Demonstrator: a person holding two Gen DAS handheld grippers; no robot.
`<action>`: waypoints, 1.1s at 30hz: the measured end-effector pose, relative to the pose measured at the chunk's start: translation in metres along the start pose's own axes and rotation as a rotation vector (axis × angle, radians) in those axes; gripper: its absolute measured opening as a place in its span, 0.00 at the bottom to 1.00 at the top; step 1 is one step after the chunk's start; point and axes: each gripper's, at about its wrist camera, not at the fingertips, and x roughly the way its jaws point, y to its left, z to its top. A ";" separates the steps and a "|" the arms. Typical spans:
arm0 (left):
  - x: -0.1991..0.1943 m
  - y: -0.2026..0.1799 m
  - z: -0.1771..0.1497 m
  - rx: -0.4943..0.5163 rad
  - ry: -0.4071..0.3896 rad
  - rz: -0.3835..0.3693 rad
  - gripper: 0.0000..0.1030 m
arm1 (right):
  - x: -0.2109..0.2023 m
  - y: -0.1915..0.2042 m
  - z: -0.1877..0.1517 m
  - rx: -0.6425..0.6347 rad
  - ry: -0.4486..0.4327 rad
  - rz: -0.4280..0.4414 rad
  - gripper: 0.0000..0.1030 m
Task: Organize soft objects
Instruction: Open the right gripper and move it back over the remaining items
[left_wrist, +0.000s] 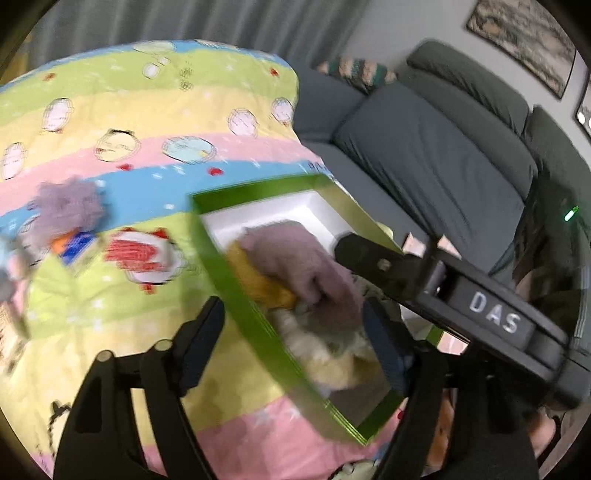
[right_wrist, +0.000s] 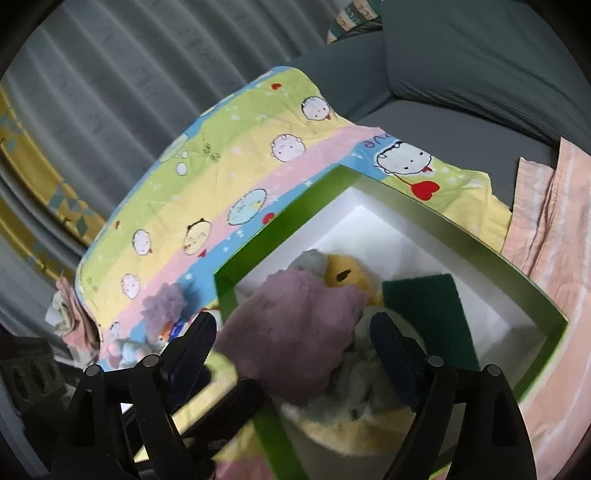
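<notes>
A green box (left_wrist: 243, 291) with a white inside lies on a colourful cartoon quilt (left_wrist: 155, 122); it also shows in the right wrist view (right_wrist: 461, 236). In it lie a mauve fluffy cloth (left_wrist: 295, 258) (right_wrist: 295, 328), a yellow plush (right_wrist: 343, 275), a cream and grey plush (right_wrist: 354, 410) and a dark green pad (right_wrist: 424, 310). My left gripper (left_wrist: 295, 332) is open astride the box's near wall. My right gripper (right_wrist: 295, 339) is open above the mauve cloth; its body crosses the left wrist view (left_wrist: 443, 291). A purple plush (left_wrist: 70, 206) (right_wrist: 164, 304) lies on the quilt left of the box.
A grey sofa (left_wrist: 424, 155) stands behind the quilt, with a patterned cushion (left_wrist: 354, 74). Pink cloth (right_wrist: 546, 214) lies to the right of the box. More small soft toys (left_wrist: 144, 254) lie on the quilt at the left. Grey curtains (right_wrist: 110, 74) hang at the back.
</notes>
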 end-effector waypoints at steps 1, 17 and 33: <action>-0.014 0.007 -0.003 -0.015 -0.029 0.004 0.76 | -0.004 0.002 -0.003 -0.007 -0.007 0.001 0.87; -0.132 0.159 -0.101 -0.278 -0.115 0.375 0.84 | -0.019 0.053 -0.056 -0.145 -0.041 0.094 0.94; -0.175 0.237 -0.146 -0.519 -0.155 0.477 0.84 | 0.020 0.138 -0.119 -0.325 0.074 0.216 0.94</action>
